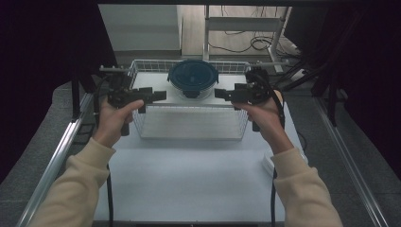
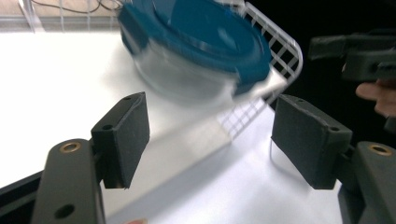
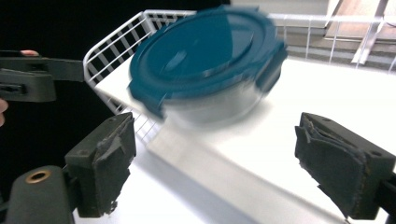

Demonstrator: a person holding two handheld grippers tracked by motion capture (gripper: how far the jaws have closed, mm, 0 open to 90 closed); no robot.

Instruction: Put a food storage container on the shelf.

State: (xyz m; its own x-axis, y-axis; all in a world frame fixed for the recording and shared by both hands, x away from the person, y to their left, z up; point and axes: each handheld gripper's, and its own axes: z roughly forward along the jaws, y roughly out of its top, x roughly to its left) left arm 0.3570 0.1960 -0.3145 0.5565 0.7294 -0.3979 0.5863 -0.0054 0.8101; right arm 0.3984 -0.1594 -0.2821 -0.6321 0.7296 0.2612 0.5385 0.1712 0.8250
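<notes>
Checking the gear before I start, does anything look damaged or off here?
Yes: the right tool's pads look torn and frayed at the edges, while the left tool's look smooth. The container sits level in the basket, lid on.

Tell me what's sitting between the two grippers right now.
In the high view, the round container with the blue lid sits in the white wire basket, between the left gripper and the right gripper. Neither touches it.
</notes>
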